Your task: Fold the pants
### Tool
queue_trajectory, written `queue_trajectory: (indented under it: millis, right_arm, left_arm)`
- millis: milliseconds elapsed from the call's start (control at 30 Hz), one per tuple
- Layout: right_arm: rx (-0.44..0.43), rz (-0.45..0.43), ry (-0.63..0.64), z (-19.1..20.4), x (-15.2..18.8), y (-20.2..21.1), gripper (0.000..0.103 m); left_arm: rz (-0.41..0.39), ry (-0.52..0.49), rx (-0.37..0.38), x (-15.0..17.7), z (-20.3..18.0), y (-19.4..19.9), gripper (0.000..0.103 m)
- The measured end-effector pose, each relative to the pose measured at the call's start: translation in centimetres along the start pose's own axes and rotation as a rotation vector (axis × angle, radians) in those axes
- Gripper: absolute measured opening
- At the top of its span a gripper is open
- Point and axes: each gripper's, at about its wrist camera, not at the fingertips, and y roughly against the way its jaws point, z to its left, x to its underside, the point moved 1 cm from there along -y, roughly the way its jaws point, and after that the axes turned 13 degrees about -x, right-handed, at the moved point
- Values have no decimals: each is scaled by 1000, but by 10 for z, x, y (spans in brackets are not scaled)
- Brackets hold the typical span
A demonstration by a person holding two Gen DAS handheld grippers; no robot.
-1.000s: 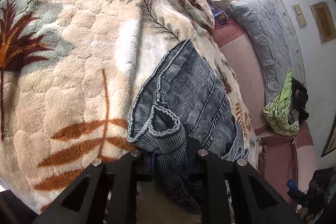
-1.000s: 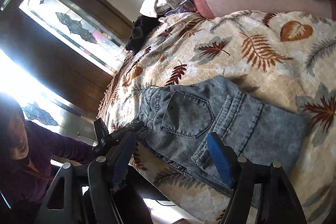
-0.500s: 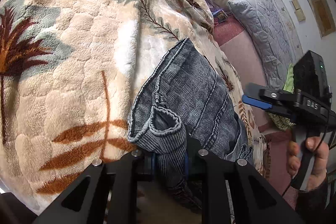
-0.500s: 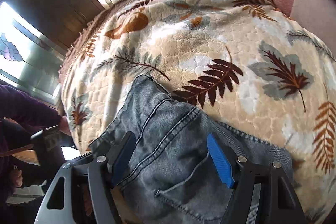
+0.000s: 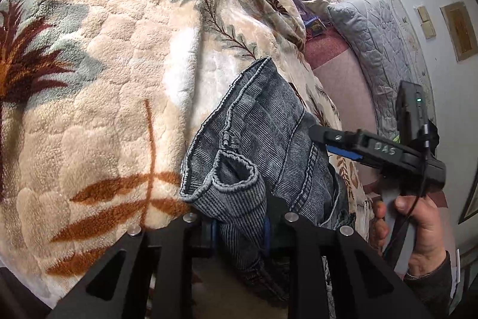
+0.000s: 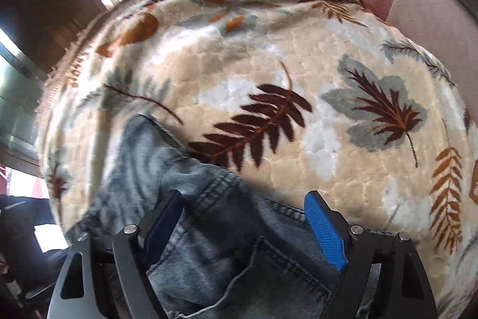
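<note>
We have one pair of pants (image 5: 263, 139), grey denim, lying on the leaf-print blanket (image 5: 104, 79) near its front edge. Our left gripper (image 5: 239, 229) is clenched on a bunched cuff; our right gripper (image 6: 245, 217) hangs over the pocket end with its jaws spread, grasping nothing. The risk, as we judge it: the right pads close on one layer only, so the fold drags crooked, or the thick cuff slips out on the left. Counted: one pair of pants, two grippers, one blanket, one grey pillow (image 5: 367, 32) far right.
</note>
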Motion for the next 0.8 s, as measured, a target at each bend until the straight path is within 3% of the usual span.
queue_trajectory:
  millis: [67,167,233,367,500,567,667,800]
  right_arm:
    - [-50,57,-51,-10,3,-22,89]
    - [3,27,-7,-1,-2,-8,90]
    - [-25,-13,-7,3,-4,11,89]
    - [-272,-225,-184,1,24,62,90]
    - [-600,-410,-423,1,110,74,90]
    - [-682,-433,-572,-6,152,59,90]
    - [-724,-461,-658,-15,186,47,83]
    - [-670,-533,-622,-12,180,77,83]
  left_arm:
    - [5,1,4,0,1,0,24]
    - [13,4,25,-1,1,1,29]
    - [15,-6,39,-1,0,3,35]
    - [22,-1,58,-2,0,3,40]
    - [21,22,70,-1,0,3,44]
    - [18,31,71,-1,0,3,45]
    - [10,28,56,1,-2,3,46]
    - [4,33,46,1,-4,2,46]
